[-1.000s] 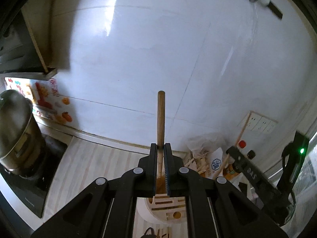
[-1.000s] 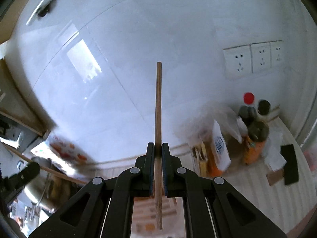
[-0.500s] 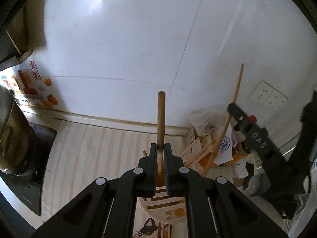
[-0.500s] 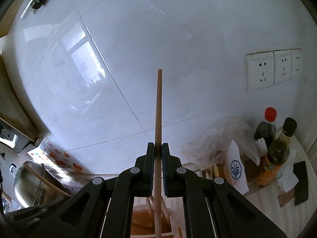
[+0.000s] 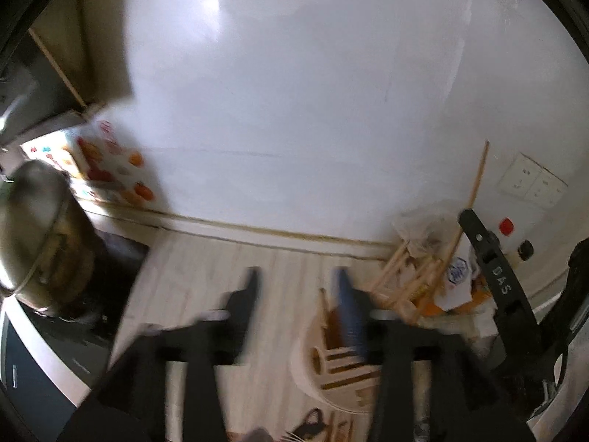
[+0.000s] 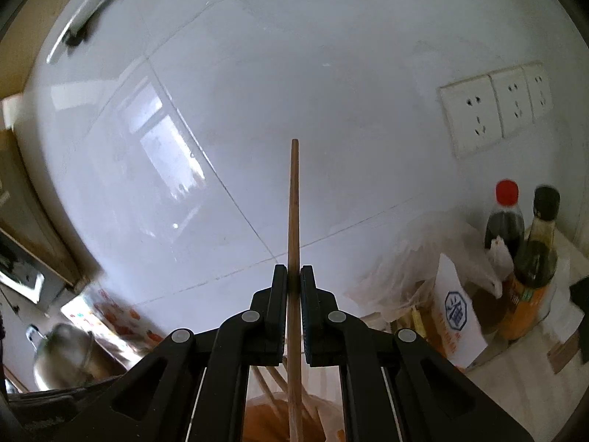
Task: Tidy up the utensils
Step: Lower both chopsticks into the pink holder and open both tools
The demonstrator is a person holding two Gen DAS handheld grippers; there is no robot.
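On right gripper (image 5: 493, 280), "DAS" lettering, clamping chopstick (image 6: 294, 213)

The only readable lettering is "DAS", printed in white on the black arm of the right tongs (image 5: 495, 280).

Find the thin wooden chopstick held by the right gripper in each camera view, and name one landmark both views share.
Left wrist view: the thin wooden chopstick slants up at the right edge, above the black right gripper.
Right wrist view: it stands upright at centre, clamped in the right gripper.
Shared landmark: the red-capped dark sauce bottle, whose cap shows at far right in the left view.
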